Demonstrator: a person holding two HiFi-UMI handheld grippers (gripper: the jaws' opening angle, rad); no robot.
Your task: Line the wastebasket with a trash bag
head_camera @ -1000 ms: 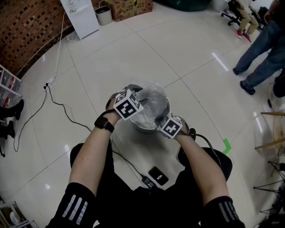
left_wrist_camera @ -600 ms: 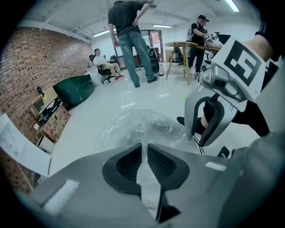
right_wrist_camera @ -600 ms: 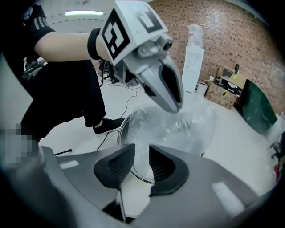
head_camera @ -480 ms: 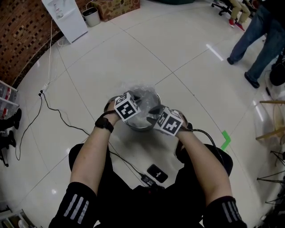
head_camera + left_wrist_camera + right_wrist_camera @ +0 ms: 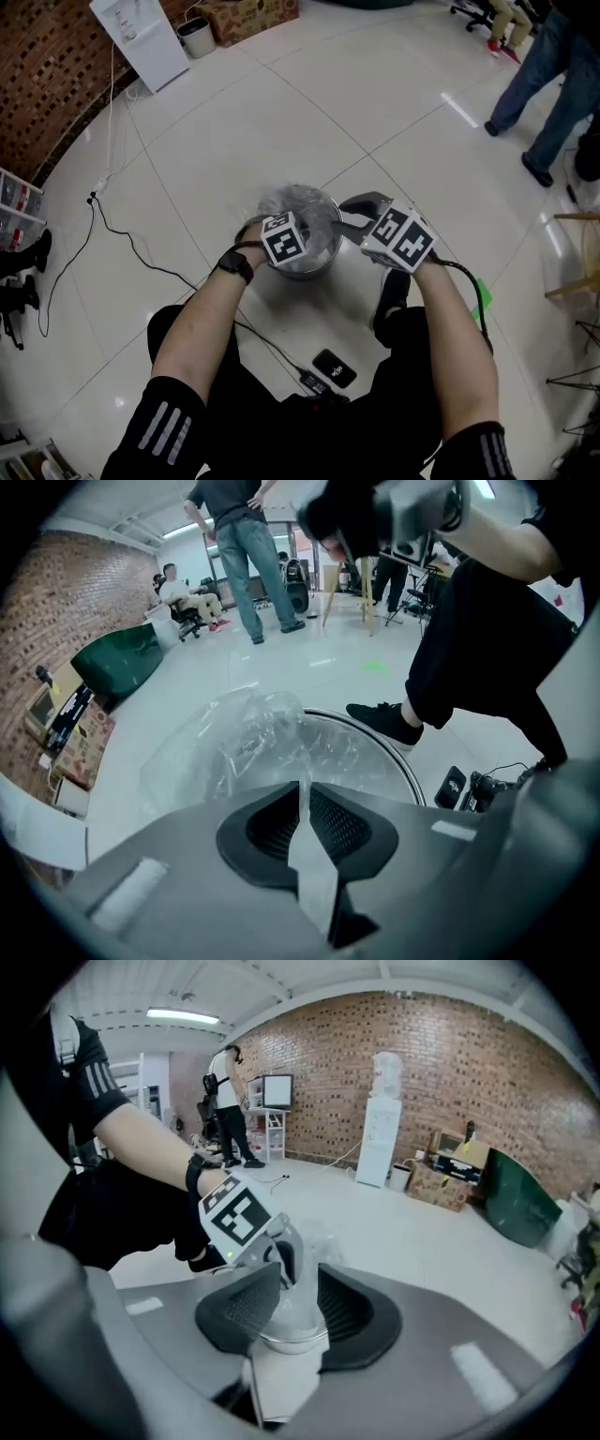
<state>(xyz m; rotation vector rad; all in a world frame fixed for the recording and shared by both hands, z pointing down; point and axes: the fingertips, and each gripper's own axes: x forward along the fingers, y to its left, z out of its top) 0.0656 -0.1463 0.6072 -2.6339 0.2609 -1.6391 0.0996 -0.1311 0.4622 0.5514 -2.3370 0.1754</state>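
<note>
Since a second ago the right hand-held gripper (image 5: pixel 349 214) has lifted off the wastebasket (image 5: pixel 309 269). The basket stands mid-floor on the glossy white floor (image 5: pixel 234 131), well off the brick wall (image 5: pixel 47 66). The clear trash bag (image 5: pixel 298 202) puffs above its rim.

Left gripper view: the left hand-held gripper (image 5: pixel 302 794) nips the bag's film by the rim, likely to draw it over.

Right gripper view: the right one's jaws are opening, with nothing between them.

The wastebasket (image 5: pixel 317 271) is being stood on the floor (image 5: pixel 375 112) just ahead of the person's knees; the trash bag (image 5: pixel 298 204) is being kept inside it, bunched over its far rim; a phone (image 5: pixel 334 368) is being left behind it, nearer the person.
</note>
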